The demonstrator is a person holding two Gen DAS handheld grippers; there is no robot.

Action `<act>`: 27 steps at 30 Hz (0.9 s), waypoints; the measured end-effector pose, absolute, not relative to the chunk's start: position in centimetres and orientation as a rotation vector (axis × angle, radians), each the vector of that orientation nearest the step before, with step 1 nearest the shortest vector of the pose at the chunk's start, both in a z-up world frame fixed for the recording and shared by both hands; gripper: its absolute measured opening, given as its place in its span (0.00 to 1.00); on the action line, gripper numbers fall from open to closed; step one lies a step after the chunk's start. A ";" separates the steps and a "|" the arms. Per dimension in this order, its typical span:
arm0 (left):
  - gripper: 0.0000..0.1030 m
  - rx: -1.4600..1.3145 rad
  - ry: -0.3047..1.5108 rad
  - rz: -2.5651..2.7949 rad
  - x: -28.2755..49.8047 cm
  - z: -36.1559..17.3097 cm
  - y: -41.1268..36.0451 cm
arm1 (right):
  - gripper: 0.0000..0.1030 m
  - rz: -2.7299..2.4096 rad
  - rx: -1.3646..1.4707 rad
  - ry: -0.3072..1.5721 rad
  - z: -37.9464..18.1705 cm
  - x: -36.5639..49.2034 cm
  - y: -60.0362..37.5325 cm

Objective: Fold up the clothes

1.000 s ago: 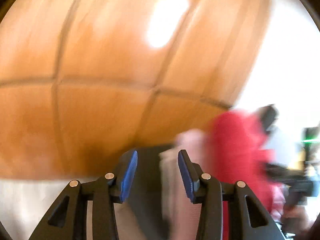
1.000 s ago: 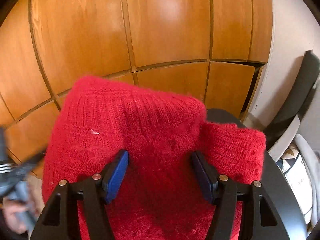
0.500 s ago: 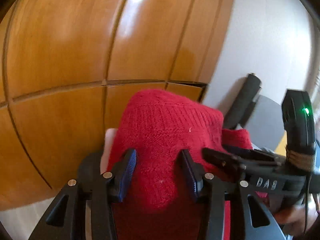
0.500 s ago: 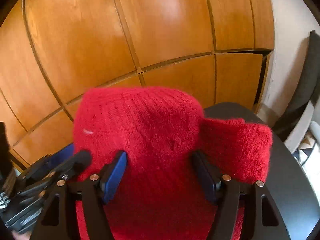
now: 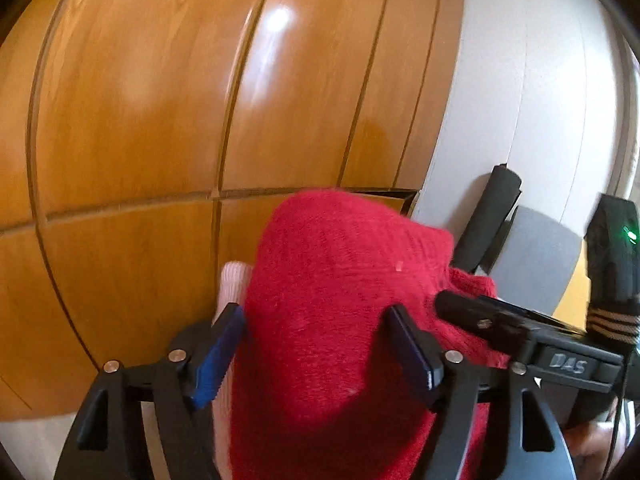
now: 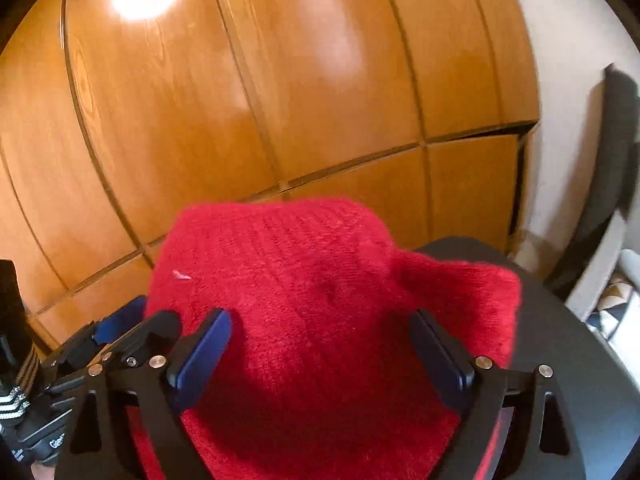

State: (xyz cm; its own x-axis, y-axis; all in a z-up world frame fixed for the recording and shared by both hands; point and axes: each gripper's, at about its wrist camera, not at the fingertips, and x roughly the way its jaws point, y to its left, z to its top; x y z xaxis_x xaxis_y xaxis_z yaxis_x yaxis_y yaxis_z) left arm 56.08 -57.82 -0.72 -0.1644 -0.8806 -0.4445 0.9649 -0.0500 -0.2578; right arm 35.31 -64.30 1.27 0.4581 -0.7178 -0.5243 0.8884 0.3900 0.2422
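Behind, wood panelling [image 6: 280, 100] meets white wall [image 5: 520, 100].

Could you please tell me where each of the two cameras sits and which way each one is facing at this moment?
Left wrist: on the left hand-held gripper, looking forward along its open fingers over the red sweater toward the wooden panels; the right hand-held gripper enters from the right.
Right wrist: on the right hand-held gripper, fingers open around the same sweater on the dark round table, facing the panels; the left gripper shows at lower left.
Shared: sweater, panels, each other's gripper.
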 end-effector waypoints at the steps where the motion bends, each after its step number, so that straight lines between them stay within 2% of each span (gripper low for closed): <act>1: 0.75 0.181 0.576 -1.639 56.2 -0.7 -57.6 | 0.91 -1.065 0.528 0.349 1.4 35.0 -63.6; 10: 0.76 0.154 0.463 -1.570 55.6 0.9 -54.1 | 0.97 -1.180 0.462 0.264 4.1 31.9 -58.2; 20: 0.77 0.187 0.433 -1.357 54.6 1.9 -48.0 | 1.00 -1.454 0.461 0.348 3.6 30.8 -53.3; 24: 0.76 0.155 0.483 -1.359 54.5 1.7 -44.9 | 1.00 -1.433 0.494 0.384 3.1 30.7 -51.9; 27: 0.67 0.161 0.506 -1.373 54.3 1.9 -43.2 | 1.00 -1.456 0.455 0.437 3.1 31.4 -50.7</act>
State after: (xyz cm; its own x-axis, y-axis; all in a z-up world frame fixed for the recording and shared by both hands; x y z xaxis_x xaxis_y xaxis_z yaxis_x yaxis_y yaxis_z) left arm 54.25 -43.23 1.93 0.1090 -0.8943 -0.4340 0.9621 0.2046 -0.1801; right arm 31.39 -50.68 3.11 0.0672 -0.8372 -0.5427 0.9977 0.0606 0.0301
